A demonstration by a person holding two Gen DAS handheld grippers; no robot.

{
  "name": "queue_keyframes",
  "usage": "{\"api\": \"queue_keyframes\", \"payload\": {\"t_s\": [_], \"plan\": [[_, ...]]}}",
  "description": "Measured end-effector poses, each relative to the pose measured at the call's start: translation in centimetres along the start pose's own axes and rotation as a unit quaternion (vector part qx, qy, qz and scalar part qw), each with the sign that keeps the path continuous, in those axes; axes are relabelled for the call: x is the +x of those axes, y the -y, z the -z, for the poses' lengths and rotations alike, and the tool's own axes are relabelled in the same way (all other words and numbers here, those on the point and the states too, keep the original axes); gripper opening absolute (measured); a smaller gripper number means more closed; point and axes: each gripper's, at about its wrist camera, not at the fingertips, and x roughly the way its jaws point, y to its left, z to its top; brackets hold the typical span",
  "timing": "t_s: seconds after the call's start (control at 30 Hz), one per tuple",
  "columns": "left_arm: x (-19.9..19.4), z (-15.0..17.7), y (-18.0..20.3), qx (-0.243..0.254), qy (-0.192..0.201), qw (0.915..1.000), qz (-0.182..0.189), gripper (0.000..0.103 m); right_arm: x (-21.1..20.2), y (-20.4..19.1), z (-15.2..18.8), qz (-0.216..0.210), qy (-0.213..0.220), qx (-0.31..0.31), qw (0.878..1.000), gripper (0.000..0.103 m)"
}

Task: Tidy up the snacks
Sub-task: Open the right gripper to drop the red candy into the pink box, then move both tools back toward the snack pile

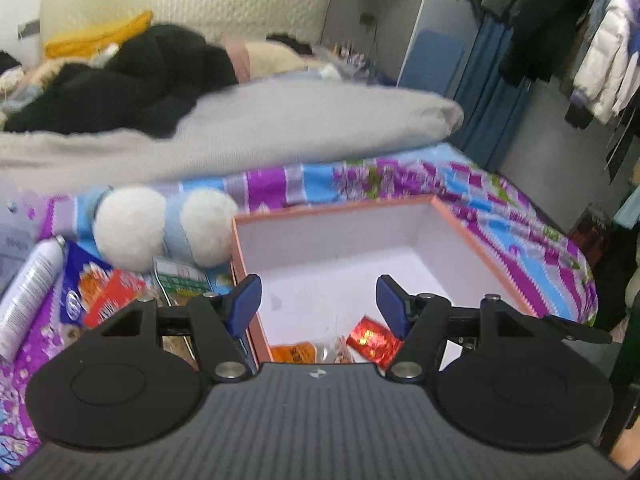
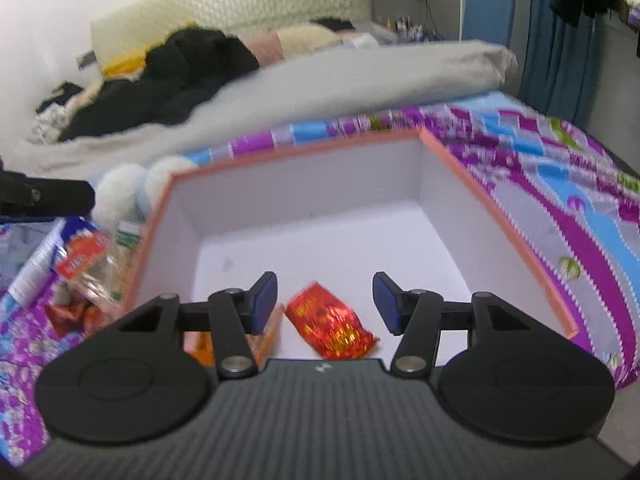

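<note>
An orange-rimmed box (image 1: 472, 236) with a white inside stands open on the patterned bedspread. My left gripper (image 1: 318, 304) hangs open over its near left corner, nothing between the pads. Below it lie a red foil packet (image 1: 370, 340) and an orange packet (image 1: 292, 353). In the right wrist view my right gripper (image 2: 325, 302) is open above the box (image 2: 480, 188); the red foil packet (image 2: 330, 322) lies loose on the box floor between and below its fingers, an orange packet (image 2: 266, 340) to its left. Several snack packets (image 1: 108, 292) sit left of the box.
A white spray can (image 1: 28, 292) lies at the far left beside the packets (image 2: 86, 256). Two white plush balls (image 1: 160, 228) rest behind them. A grey duvet (image 1: 240, 132) and black clothes pile up further back. Part of the left gripper (image 2: 44, 198) shows at the right view's left edge.
</note>
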Motion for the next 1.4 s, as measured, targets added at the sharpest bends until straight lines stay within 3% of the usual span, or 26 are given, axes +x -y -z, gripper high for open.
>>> {"api": "queue_keyframes", "payload": {"t_s": [0.27,0.7,1.1,1.4], "plan": [[-6.5,-0.9,-1.3,-0.014,0.068,0.9975,-0.006,0.069,-5.8,-1.8,-2.0,-0.031,0.075,-0.014,0.997,0.055],[-14.2,3.1,-4.1,-0.018,0.103,0.9939,-0.036,0.069,-11.3,-6.2,-0.7,-0.084,0.132,-0.049,0.986,0.055],[-17.4,8.2,-6.9,-0.035,0.100,0.9919,-0.069,0.069,-13.8,-9.0,3.1,-0.102,0.136,-0.058,0.984,0.055],[-18.4,11.4,-8.5,-0.037,0.094,0.9928,-0.063,0.069,-14.4,-10.7,6.7,-0.109,0.125,-0.079,0.983,0.055]]}}
